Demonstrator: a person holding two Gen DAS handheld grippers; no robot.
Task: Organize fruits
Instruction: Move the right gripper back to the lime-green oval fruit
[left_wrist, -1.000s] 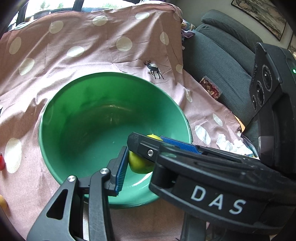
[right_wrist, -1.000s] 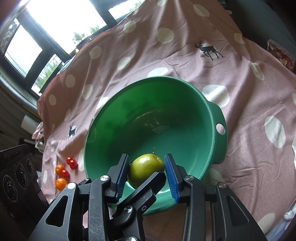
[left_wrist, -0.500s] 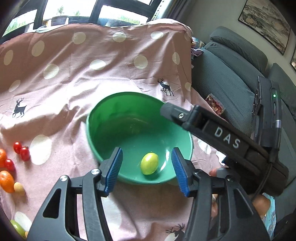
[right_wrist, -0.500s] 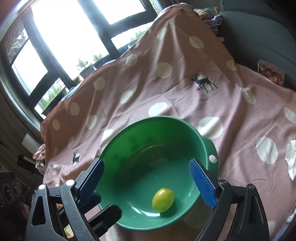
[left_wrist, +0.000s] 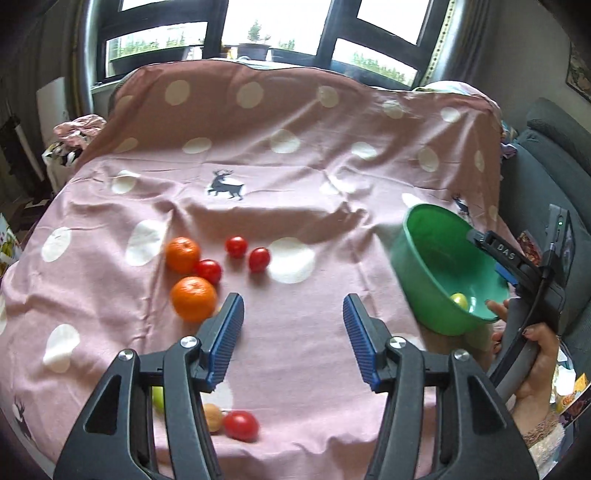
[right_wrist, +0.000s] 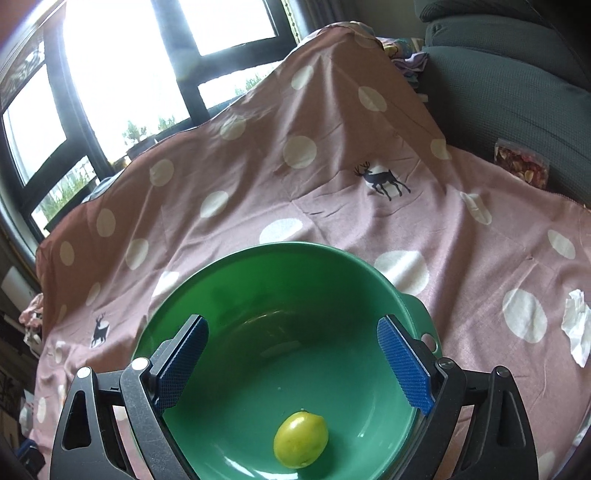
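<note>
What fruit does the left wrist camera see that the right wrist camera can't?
Only the left wrist view shows two round oranges, small red tomatoes on the pink dotted cloth, and a hand holding the right gripper.
Only the right wrist view shows a crumpled white tissue.
Both show the green plastic bowl with the yellow-green fruit inside.

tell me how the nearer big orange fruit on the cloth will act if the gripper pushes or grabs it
The nearer orange looks round, so a push would likely roll it toward the red tomato beside it. The wrinkled pink cloth may slow that. Its dimpled, firm-looking peel should probably grip well against ribbed pads.
</note>
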